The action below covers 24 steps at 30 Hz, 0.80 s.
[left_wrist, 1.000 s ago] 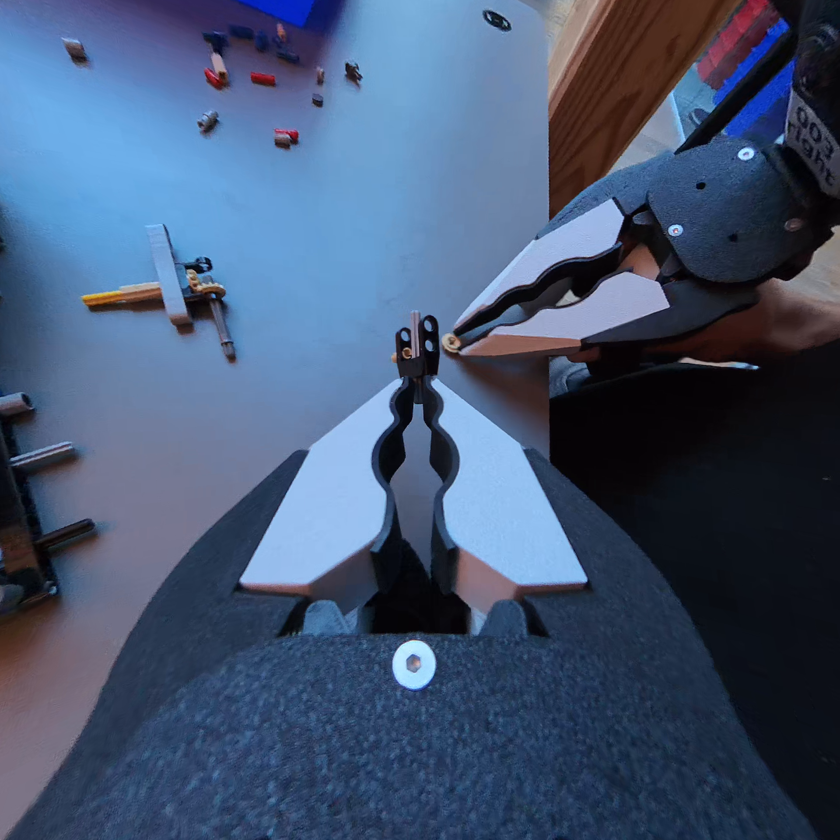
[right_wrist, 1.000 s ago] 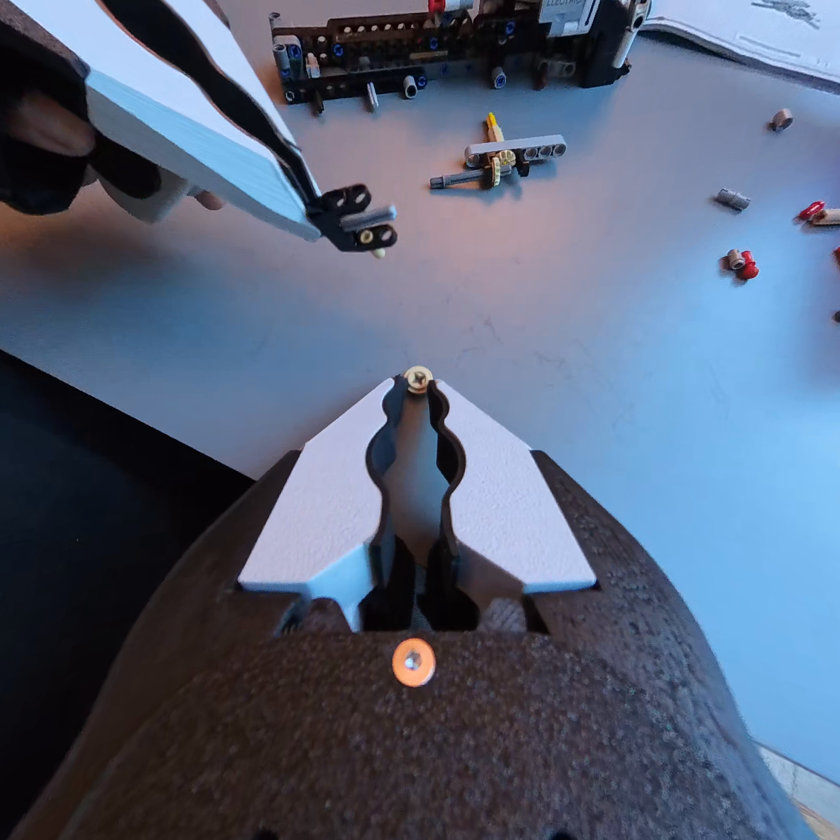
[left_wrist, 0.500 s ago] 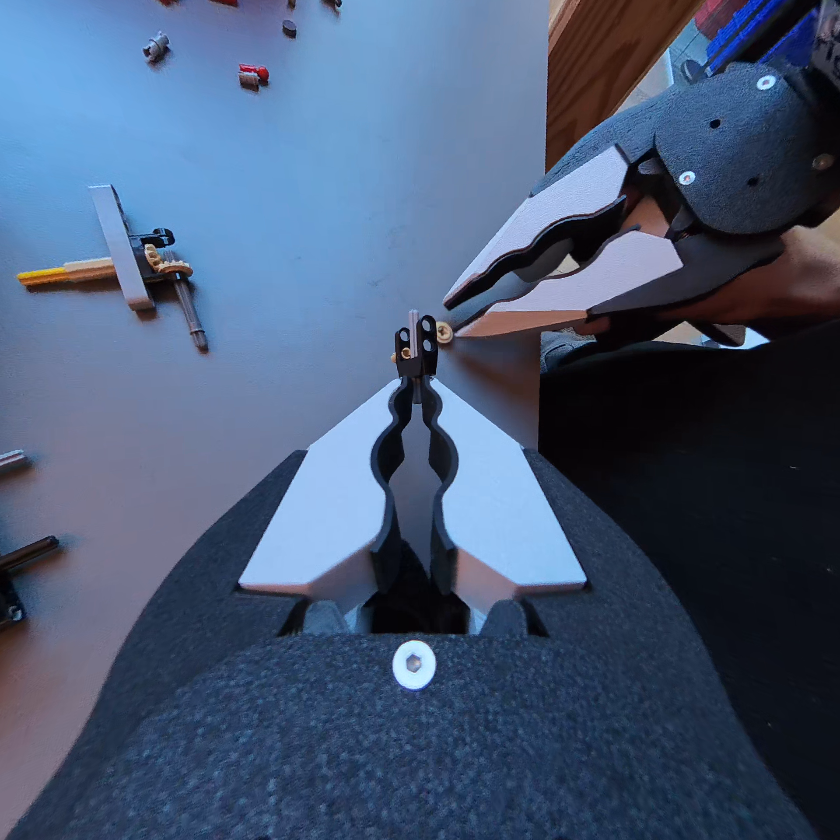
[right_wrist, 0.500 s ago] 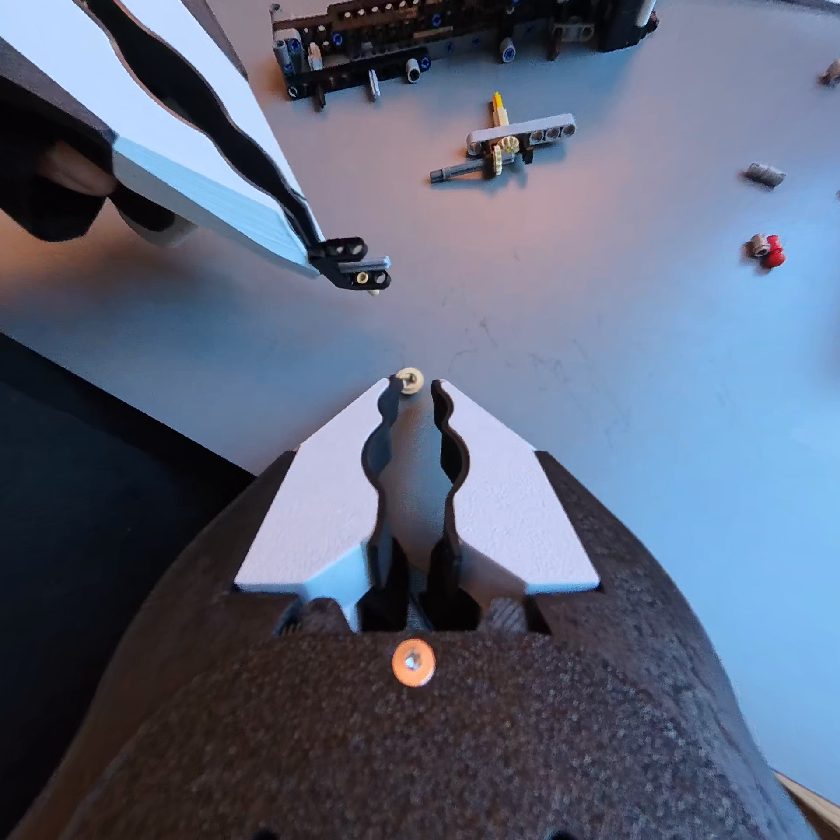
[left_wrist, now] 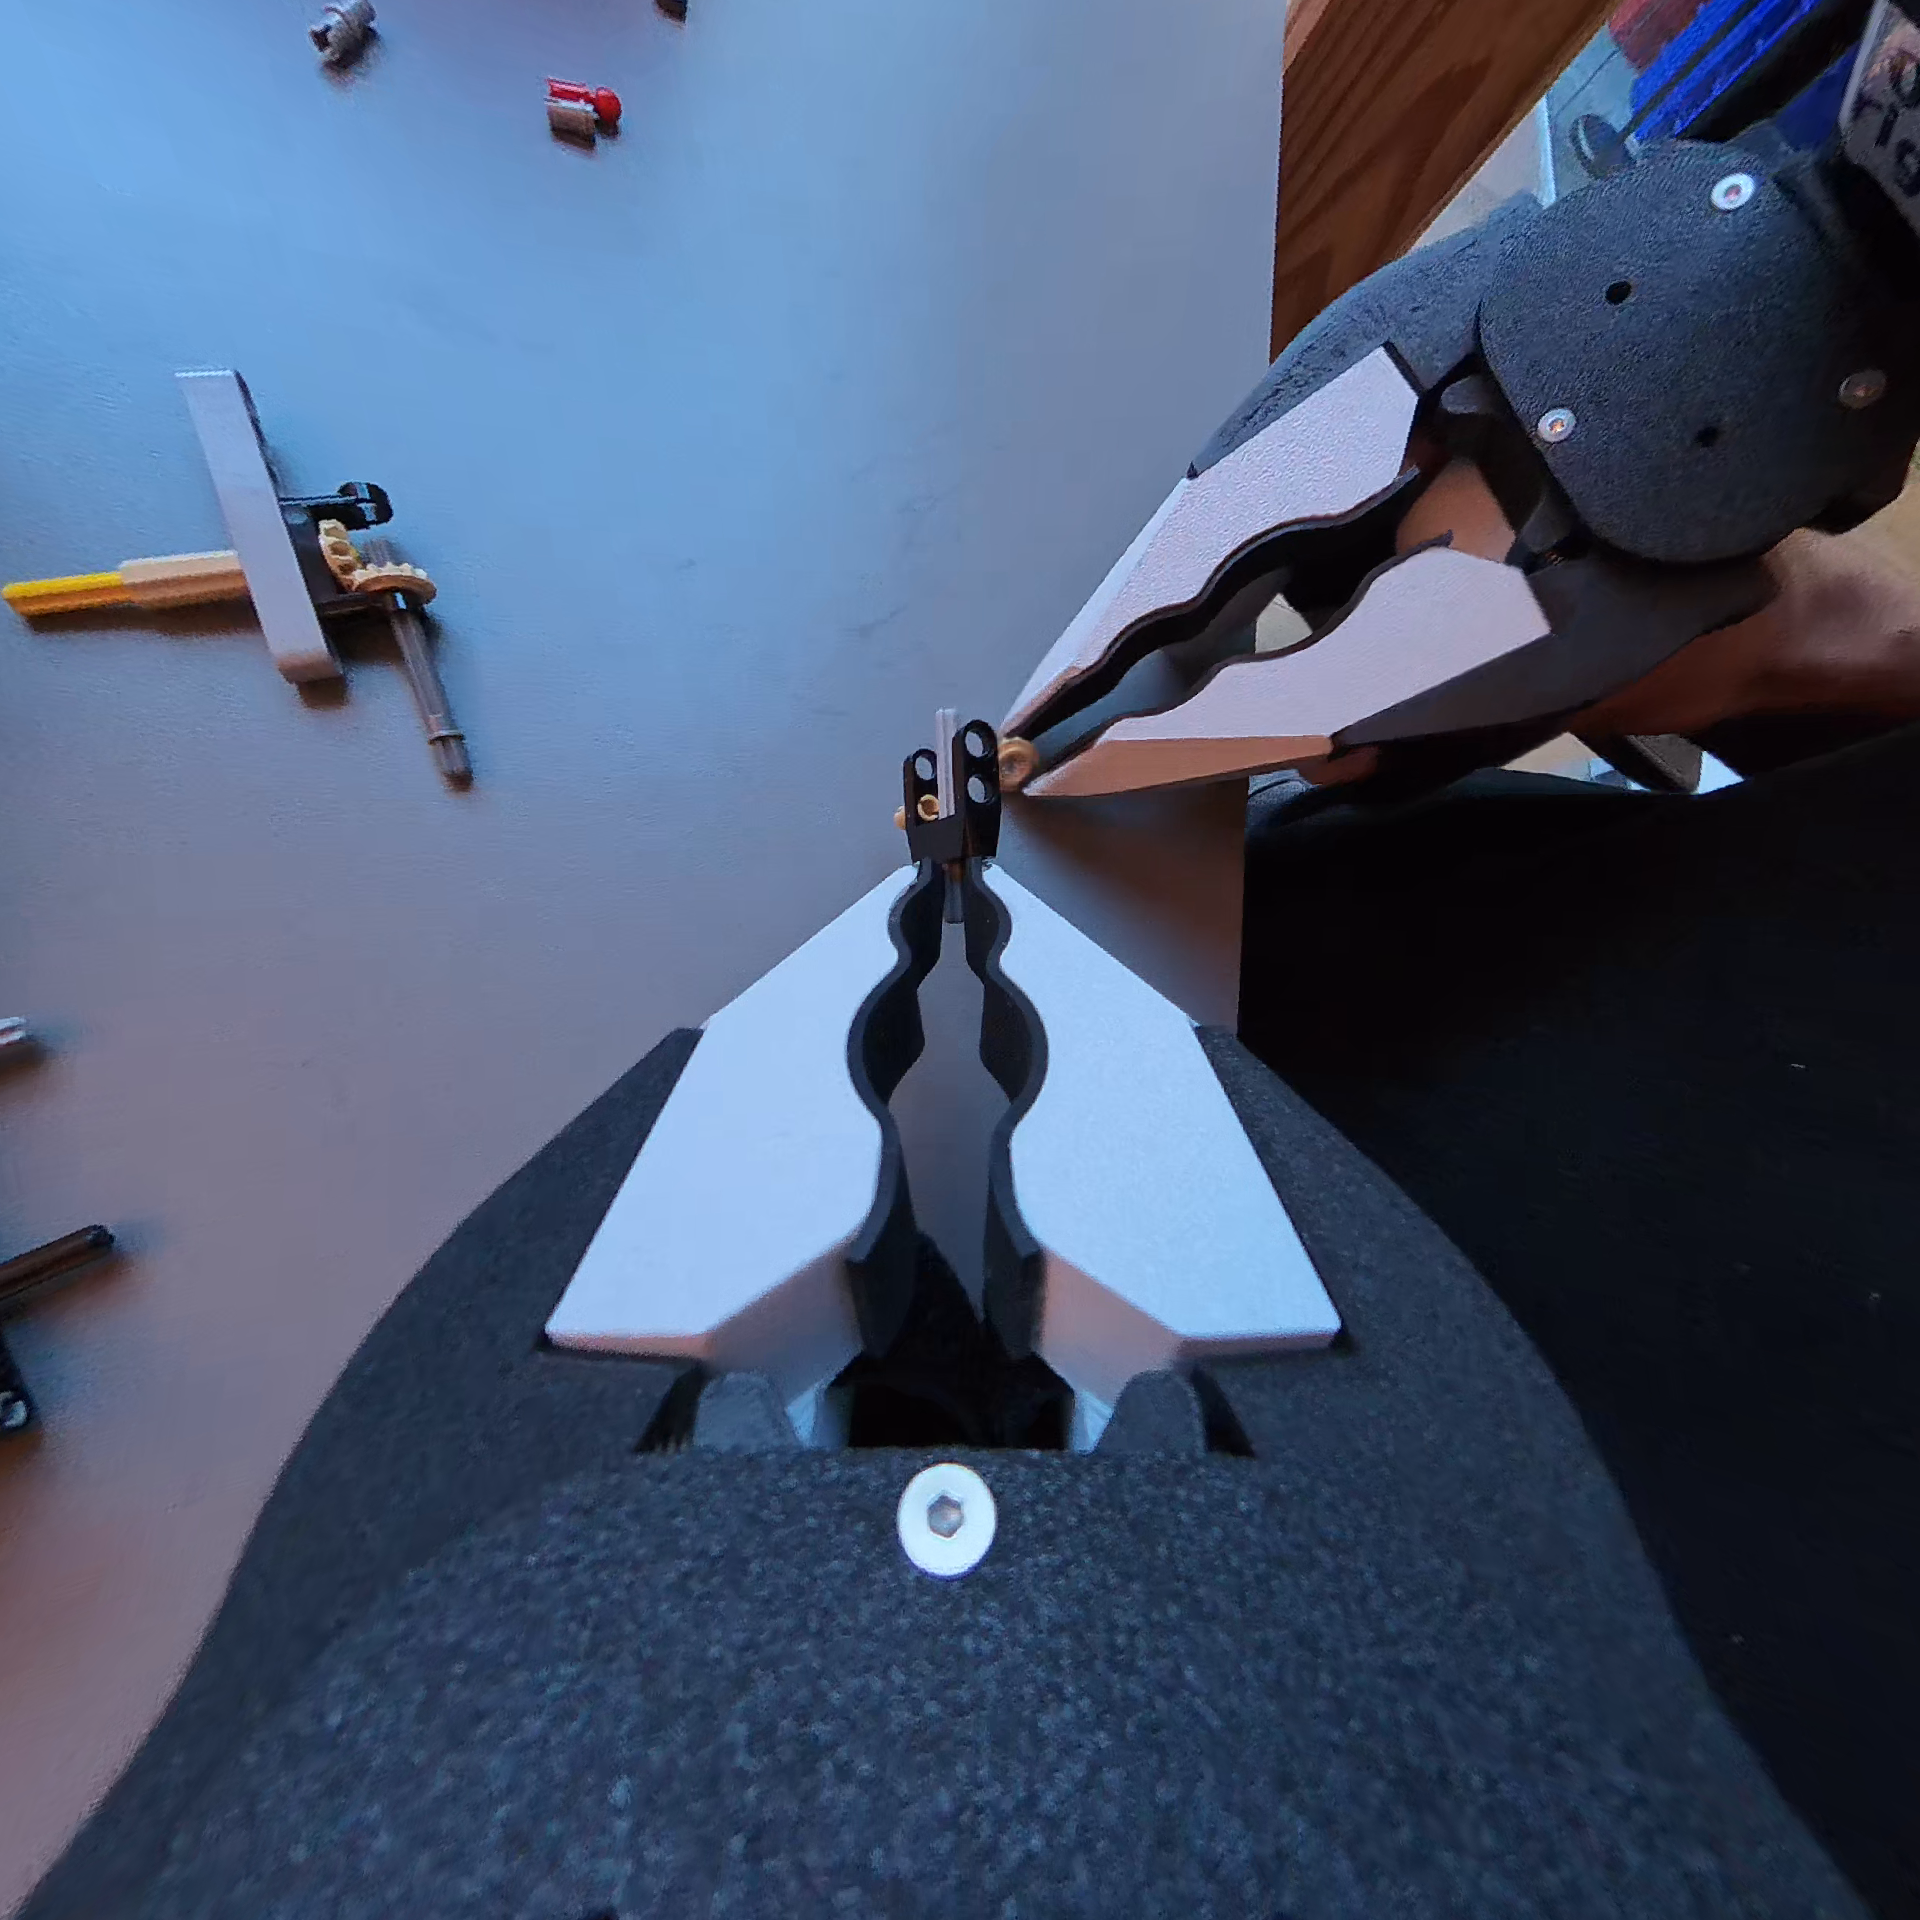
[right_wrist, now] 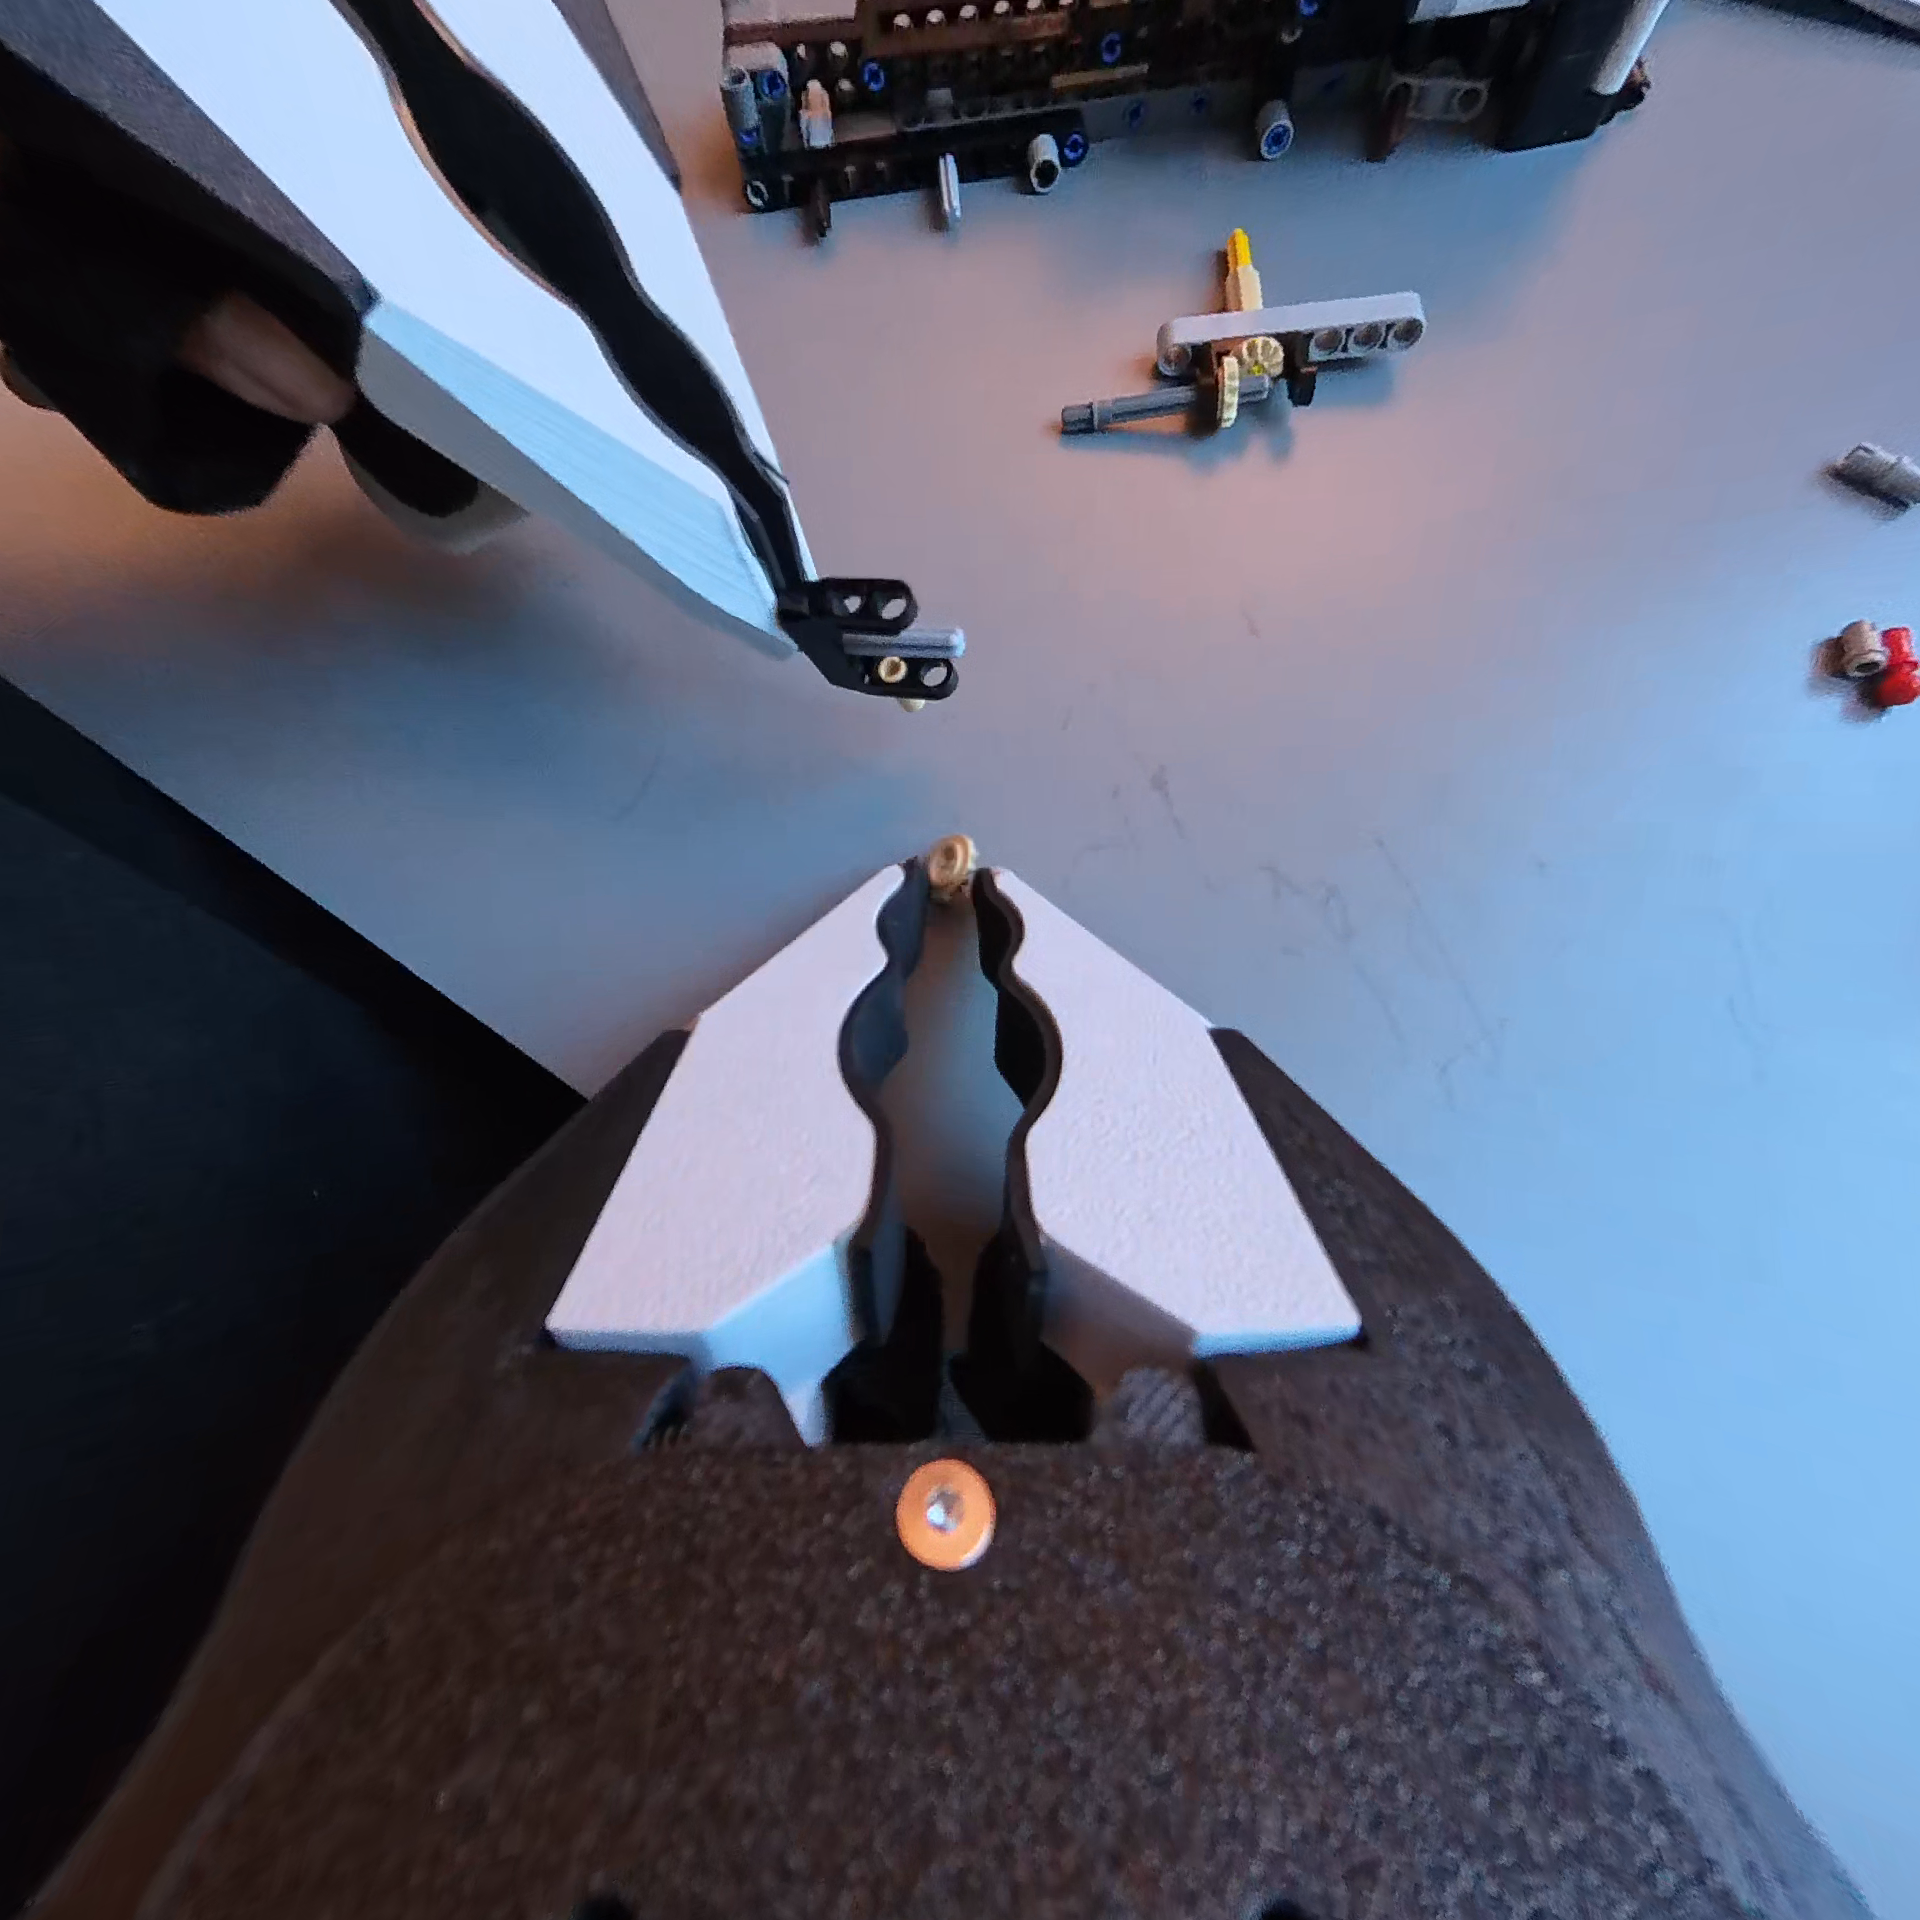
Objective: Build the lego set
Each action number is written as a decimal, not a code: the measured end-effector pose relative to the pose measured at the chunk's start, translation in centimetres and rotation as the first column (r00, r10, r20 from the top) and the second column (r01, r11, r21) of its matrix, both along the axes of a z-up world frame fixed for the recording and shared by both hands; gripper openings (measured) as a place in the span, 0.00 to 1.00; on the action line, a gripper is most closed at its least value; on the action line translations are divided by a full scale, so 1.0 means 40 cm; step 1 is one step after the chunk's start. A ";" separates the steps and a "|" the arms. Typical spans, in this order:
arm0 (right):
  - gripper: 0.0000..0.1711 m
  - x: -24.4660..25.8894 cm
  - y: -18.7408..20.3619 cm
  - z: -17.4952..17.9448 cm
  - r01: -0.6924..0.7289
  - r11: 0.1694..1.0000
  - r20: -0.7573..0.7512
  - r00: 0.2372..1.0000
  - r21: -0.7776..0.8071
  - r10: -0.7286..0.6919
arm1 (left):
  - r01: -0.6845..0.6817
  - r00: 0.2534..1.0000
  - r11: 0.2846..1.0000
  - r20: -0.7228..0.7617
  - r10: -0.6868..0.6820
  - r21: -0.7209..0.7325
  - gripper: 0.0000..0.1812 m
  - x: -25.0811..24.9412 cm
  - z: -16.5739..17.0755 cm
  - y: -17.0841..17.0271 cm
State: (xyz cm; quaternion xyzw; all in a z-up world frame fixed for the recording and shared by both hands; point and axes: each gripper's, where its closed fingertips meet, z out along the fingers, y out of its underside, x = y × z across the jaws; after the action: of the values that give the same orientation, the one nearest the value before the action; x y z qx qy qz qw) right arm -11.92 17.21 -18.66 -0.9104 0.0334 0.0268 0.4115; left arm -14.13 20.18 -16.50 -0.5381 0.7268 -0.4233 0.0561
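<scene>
While the left gripper (left_wrist: 948,862) pinches the small black piece (left_wrist: 951,790) tight in its jaws above the bench (left_wrist: 644,395), the right gripper (right_wrist: 948,881) pinches a tiny tan pin (right_wrist: 950,860) beside it, so next the pin needs lining up with a hole and a gentle push.

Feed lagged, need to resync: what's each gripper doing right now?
Left gripper: closed on the black connector piece with a grey axle.
Right gripper: closed on the small tan gear.
</scene>
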 end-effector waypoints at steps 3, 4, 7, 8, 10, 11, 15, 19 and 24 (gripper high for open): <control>0.02 -0.009 0.001 0.003 -0.023 1.000 -0.060 0.998 0.021 0.024 | -0.010 1.000 1.000 -0.005 0.010 -0.004 0.01 0.000 -0.003 0.001; 0.02 -0.009 0.000 0.003 -0.031 0.999 -0.066 0.997 0.022 0.032 | -0.012 1.000 1.000 -0.006 0.012 -0.006 0.01 0.000 -0.004 0.001; 0.02 -0.001 -0.002 0.010 -0.028 0.999 -0.073 0.997 0.039 0.031 | -0.018 1.000 1.000 -0.015 0.018 -0.015 0.01 -0.001 -0.006 -0.001; 0.02 0.003 -0.001 0.017 -0.024 0.998 -0.077 0.997 0.052 0.028 | -0.019 1.000 1.000 -0.017 0.019 -0.016 0.01 -0.002 -0.006 -0.002; 0.02 0.014 0.008 0.049 -0.019 0.992 -0.058 0.998 0.125 0.027 | -0.020 1.000 1.000 -0.011 0.020 -0.024 0.01 -0.001 0.001 -0.005; 0.02 0.025 0.014 0.072 -0.019 0.984 -0.010 1.000 0.176 0.022 | -0.021 1.000 0.999 -0.001 0.021 -0.037 0.01 0.002 0.009 -0.008; 0.02 0.044 0.034 0.144 -0.114 0.950 0.272 0.962 0.290 0.032 | -0.020 0.996 0.996 0.080 0.026 -0.083 0.01 0.017 0.055 -0.015; 0.02 0.038 0.046 0.162 -0.138 0.938 0.258 0.965 0.317 0.055 | -0.001 0.989 1.000 0.149 0.005 -0.023 0.00 0.022 0.077 -0.015; 0.02 0.032 0.046 0.162 -0.161 0.933 0.227 0.970 0.323 0.088 | 0.003 0.988 0.999 0.154 -0.008 0.034 0.01 0.025 0.079 -0.018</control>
State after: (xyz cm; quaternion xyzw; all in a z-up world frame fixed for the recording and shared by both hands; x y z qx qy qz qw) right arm -10.64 19.05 -12.19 -0.8239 -0.0732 -0.0375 0.5607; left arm -13.15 19.46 -13.33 -0.5008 0.7287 -0.4514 0.1199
